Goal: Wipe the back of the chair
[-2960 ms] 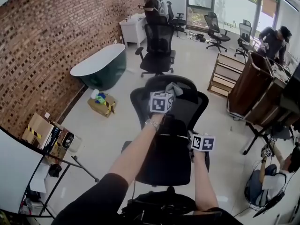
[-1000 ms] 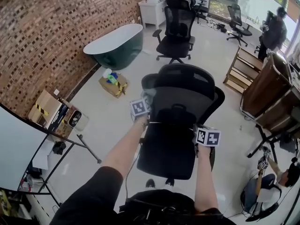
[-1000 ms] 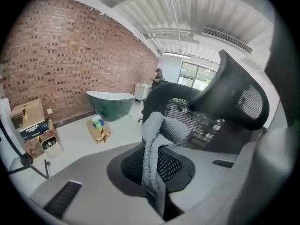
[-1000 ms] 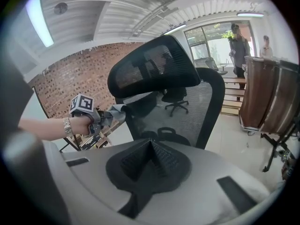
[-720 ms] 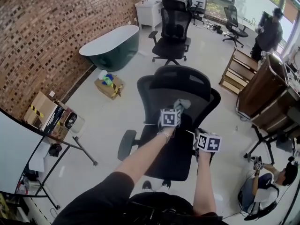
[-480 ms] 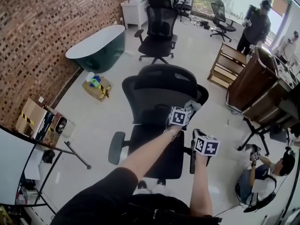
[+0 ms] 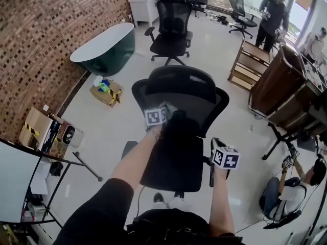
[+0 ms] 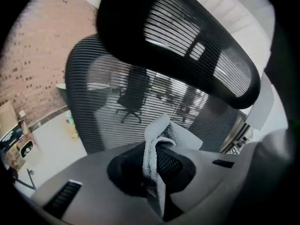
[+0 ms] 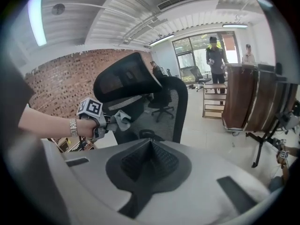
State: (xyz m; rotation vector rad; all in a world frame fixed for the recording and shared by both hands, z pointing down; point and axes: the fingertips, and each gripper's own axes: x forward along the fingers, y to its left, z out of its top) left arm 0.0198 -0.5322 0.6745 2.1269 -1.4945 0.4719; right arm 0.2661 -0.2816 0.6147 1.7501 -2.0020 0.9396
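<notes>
The chair stands right in front of you on the open floor, its rear toward you. Its mesh back is the surface to clean, and the headrest sits above it. The mesh will likely give under pressure and the chair may swivel. Press lightly and flat, and run long overlapping strokes from one side edge to the other. Work down from under the headrest toward the seat.

The cloth is a small pale rag, bunched and folded. Only its front fold seems to meet the mesh, on the left part of the back at about mid-height. Lay more of it flat if you can, so the rag rubs the mesh and not the jaws.

Your left gripper has its jaws pinched on the cloth, which sticks out ahead of the tips. Squeeze firmly, because a drag across the ribbed mesh could tug it loose.

Your right gripper has its jaws together with nothing between them, low by the chair's right side. I cannot tell whether it touches the frame. Bracing the frame there would stop the chair turning away from your strokes.
</notes>
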